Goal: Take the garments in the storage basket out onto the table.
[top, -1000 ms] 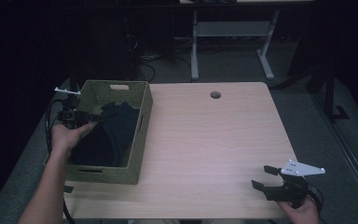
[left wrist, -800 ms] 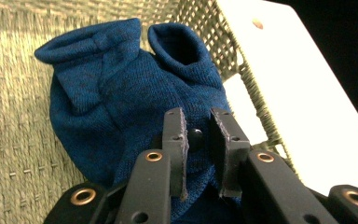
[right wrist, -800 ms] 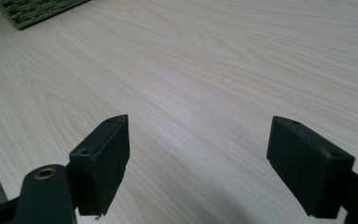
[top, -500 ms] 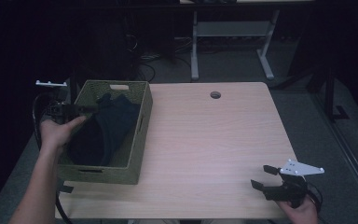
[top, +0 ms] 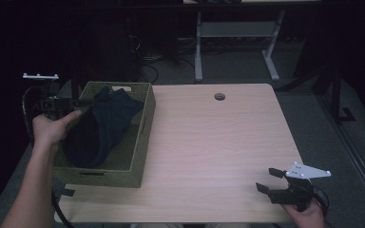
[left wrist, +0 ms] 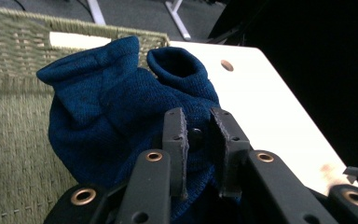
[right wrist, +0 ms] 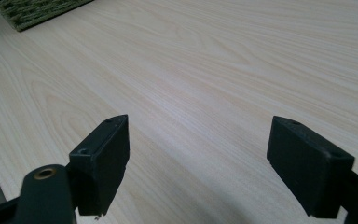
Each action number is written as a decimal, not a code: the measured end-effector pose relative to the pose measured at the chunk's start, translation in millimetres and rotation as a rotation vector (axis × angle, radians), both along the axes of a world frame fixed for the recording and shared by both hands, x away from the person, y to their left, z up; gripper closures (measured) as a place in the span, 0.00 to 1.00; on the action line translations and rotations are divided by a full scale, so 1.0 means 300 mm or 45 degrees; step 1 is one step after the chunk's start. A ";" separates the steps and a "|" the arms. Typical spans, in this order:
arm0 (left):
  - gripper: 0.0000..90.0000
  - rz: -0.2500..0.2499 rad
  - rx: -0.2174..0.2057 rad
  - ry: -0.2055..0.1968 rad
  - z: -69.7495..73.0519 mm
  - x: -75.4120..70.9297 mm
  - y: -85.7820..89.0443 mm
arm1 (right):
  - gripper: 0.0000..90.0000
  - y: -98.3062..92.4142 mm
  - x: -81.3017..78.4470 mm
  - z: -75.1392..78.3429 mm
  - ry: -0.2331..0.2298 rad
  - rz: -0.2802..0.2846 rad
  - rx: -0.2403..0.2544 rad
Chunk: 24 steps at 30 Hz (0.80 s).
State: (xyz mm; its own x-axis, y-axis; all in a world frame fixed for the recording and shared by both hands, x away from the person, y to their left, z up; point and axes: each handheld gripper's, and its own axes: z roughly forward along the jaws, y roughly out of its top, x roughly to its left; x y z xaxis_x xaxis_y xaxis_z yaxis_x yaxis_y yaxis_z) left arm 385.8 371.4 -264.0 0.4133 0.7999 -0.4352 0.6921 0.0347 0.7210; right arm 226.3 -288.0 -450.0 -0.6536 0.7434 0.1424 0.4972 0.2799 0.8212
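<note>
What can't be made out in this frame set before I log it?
- Basket floor, high view: covered by the blue knit garment.
- Garment's lower part, left gripper view: hidden behind the left tool, which is shut on it.
- Right tool, high view: its hand is cut off by the bottom edge.

The high view looks forward and down on the whole surface [top: 218, 142] from above its near edge. The left gripper view rides close behind its jaws, facing the blue cloth [left wrist: 121, 107] between them, with the woven basket [left wrist: 14, 140] beyond. The right gripper view skims low over the surface, the basket's corner far beyond its jaws. All three views share surface and basket.
</note>
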 end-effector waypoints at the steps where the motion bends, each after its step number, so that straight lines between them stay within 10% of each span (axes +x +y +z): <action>1: 0.86 0.004 0.000 -0.007 0.008 -0.003 0.001 | 0.23 0.000 0.000 0.000 0.000 0.000 -0.001; 24: 0.86 -0.101 0.037 -0.192 0.270 -0.060 -0.133 | 0.23 0.003 -0.001 0.007 -0.013 -0.003 0.004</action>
